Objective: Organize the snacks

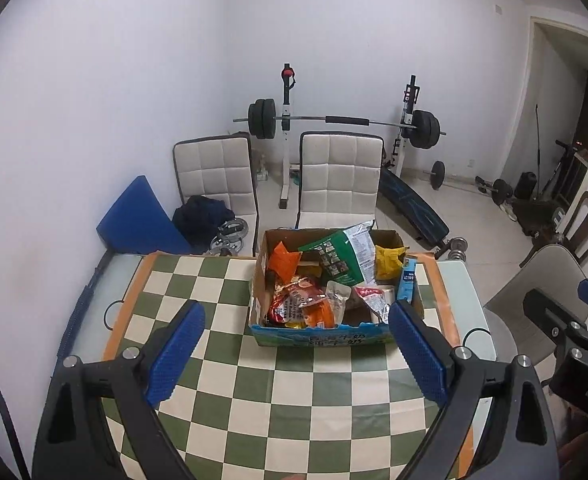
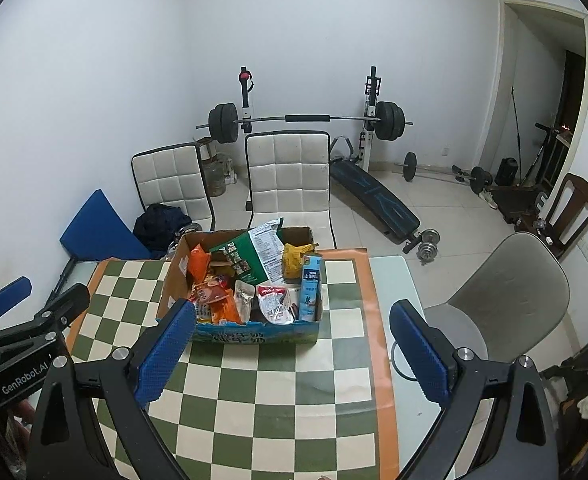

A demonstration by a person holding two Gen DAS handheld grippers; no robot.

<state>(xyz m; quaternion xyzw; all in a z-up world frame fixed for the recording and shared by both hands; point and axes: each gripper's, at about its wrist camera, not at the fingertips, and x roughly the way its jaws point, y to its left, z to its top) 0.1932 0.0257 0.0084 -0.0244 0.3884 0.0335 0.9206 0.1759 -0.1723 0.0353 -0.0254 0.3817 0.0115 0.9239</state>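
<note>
An open cardboard box stands on the green-and-cream checkered mat. It holds several snack packets: a big green bag, an orange packet, a yellow bag, red packets and an upright blue-and-white carton. My left gripper hovers over the mat just short of the box, open and empty. My right gripper hangs likewise in front of the box, open, with nothing between its blue pads.
Two white padded chairs stand behind the table. A grey chair is at the right. Past them are a barbell rack, a bench, dumbbells and a blue cushion. The glass table edge shows beside the mat.
</note>
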